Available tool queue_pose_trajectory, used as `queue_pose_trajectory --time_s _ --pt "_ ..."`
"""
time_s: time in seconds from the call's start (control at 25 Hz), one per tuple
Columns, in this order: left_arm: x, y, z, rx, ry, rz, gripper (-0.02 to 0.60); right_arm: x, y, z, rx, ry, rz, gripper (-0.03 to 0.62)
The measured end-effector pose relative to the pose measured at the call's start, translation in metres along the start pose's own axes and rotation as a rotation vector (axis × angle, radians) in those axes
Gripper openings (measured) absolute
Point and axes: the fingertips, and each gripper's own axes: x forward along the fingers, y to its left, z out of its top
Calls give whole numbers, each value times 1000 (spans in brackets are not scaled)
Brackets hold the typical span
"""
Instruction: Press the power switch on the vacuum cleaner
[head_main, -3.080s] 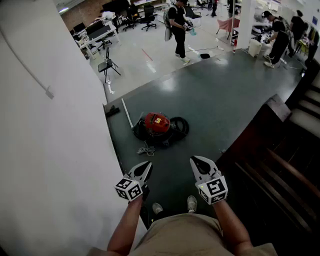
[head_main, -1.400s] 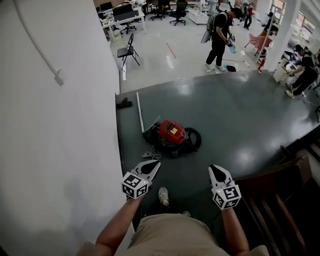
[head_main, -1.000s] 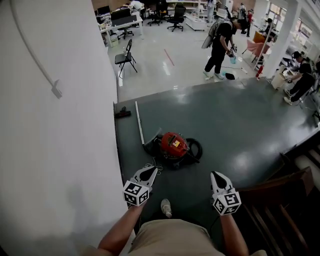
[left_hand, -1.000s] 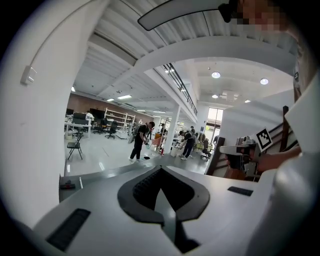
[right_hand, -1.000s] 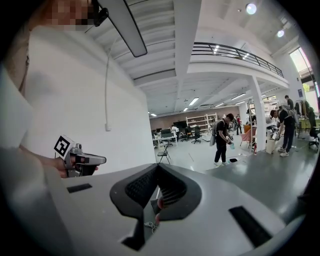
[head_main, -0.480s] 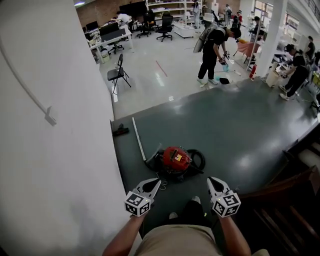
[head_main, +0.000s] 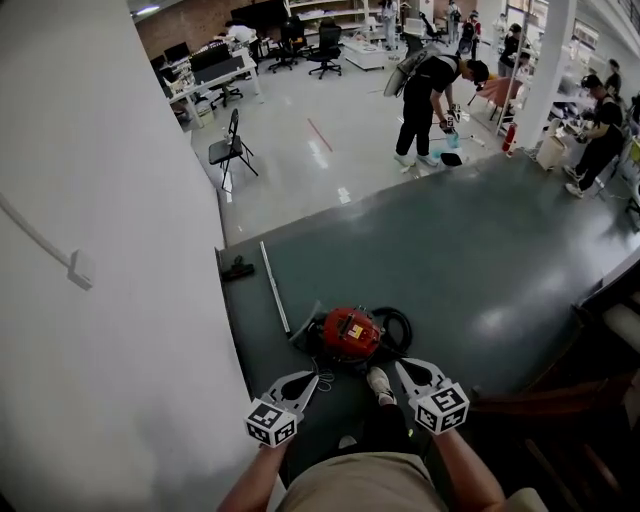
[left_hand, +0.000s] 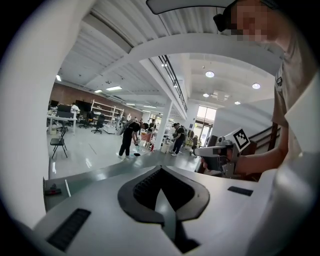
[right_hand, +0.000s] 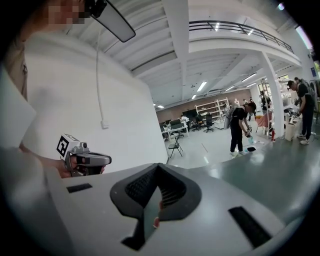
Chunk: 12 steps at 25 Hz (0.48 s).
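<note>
Facing the red canister vacuum cleaner (head_main: 350, 333) at 12 o'clock: left hand-held gripper (head_main: 308, 379) and right hand-held gripper (head_main: 403, 366) pressed together, empty; power switch not yet pressed.

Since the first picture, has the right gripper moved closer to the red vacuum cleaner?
Yes. The right gripper has moved forward, toward the red vacuum cleaner.

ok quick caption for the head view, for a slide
Red vacuum cleaner on the dark floor ahead, left gripper and right gripper held short of it, jaws together, empty.
</note>
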Motion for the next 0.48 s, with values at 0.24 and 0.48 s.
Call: queue_pose_trajectory --time_s 0.24,0.48 --pt "70 46 0 -43 48 65 2 55 -74 21 -56 65 10 8" --pt "148 83 -5 -52 109 90 2 123 -142 -4 -97 192 51 8"
